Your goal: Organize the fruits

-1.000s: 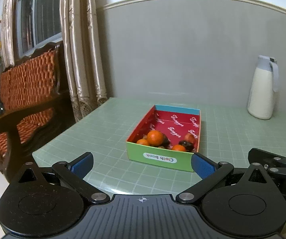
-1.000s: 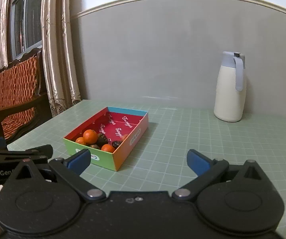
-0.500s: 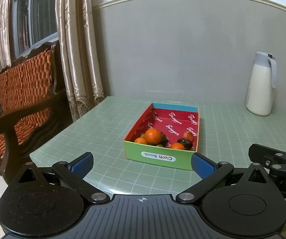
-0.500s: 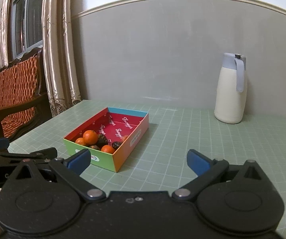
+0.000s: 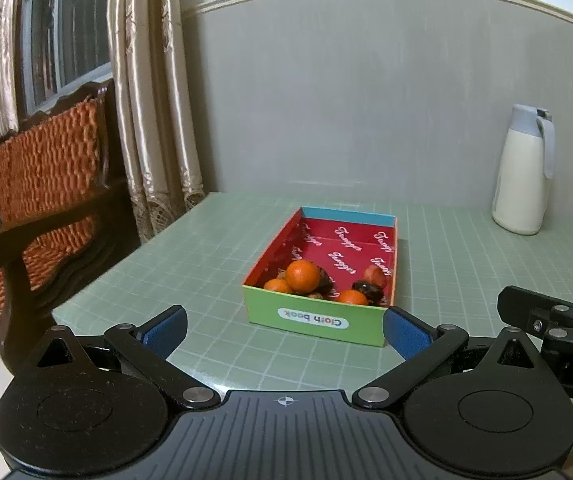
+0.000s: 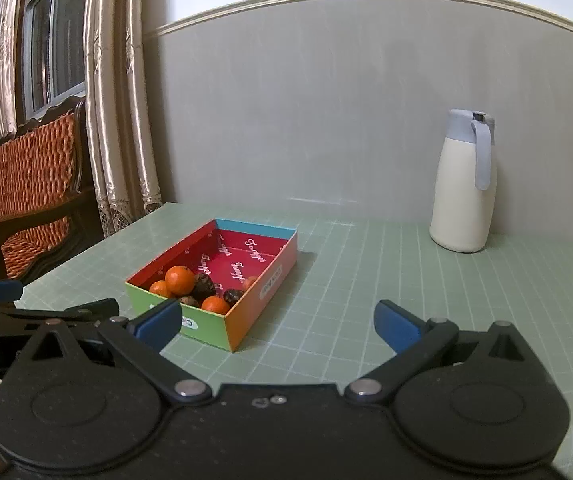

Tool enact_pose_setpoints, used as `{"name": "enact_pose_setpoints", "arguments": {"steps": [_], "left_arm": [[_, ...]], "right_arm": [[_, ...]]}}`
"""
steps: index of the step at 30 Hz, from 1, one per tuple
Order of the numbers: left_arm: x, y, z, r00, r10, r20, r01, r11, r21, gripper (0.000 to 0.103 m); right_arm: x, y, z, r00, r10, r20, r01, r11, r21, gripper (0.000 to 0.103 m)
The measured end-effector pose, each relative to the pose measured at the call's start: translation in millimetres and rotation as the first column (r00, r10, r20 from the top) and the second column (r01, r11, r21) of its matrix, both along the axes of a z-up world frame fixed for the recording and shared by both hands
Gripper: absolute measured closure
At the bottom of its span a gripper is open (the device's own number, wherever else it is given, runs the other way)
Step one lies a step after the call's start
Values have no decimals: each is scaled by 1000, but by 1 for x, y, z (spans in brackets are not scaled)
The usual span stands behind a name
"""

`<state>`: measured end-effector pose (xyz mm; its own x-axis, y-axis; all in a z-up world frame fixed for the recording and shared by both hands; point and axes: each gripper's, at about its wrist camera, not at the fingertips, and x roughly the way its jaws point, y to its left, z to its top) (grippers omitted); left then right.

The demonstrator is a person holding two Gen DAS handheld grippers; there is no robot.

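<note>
At twelve o'clock from the left gripper [image 5: 284,326], well within the table [image 5: 206,240]: colourful box [image 5: 314,320], long axis running straight away toward the wall, green short end with its label facing the claw. Bunched at the near end inside: large orange [image 5: 303,275] at the box's near-left corner, smaller orange [image 5: 276,286] tucked just beside it, another orange [image 5: 352,297] near the middle, dark fruits [image 5: 366,289] between and to the right, a reddish piece [image 5: 375,274] against the right wall. Far half of the red lining bare.

Left claw spread wide, blue pads level with the box's front corners, nothing held. Right gripper [image 6: 278,322] likewise splayed fully and empty; from it, the box at about eleven o'clock, turned so its orange long side [image 6: 264,292] shows.

Judged nearer and squarer to the fruit: left claw, lined up with the long axis, so a straight reach forward and down over the green wall looks the natural move. Risk: fruits touching, pads nudging neighbours.

White thermos jug [image 6: 464,184] at one o'clock, well apart, by the wall. Wooden chair [image 5: 34,200] and curtains [image 5: 146,100] off at ten o'clock.
</note>
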<state>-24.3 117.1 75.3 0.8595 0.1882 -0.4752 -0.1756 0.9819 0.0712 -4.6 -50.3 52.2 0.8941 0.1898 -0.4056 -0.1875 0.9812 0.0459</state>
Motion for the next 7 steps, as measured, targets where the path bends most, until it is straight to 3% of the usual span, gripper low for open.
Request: {"name": "enact_pose_setpoints", "arguments": {"steps": [7], "left_arm": [[7,-2,-1,1000,1,5,-1,1000,10,0]], "right_arm": [[7,-2,0,1000,1,-6,-1,1000,13,0]]}}
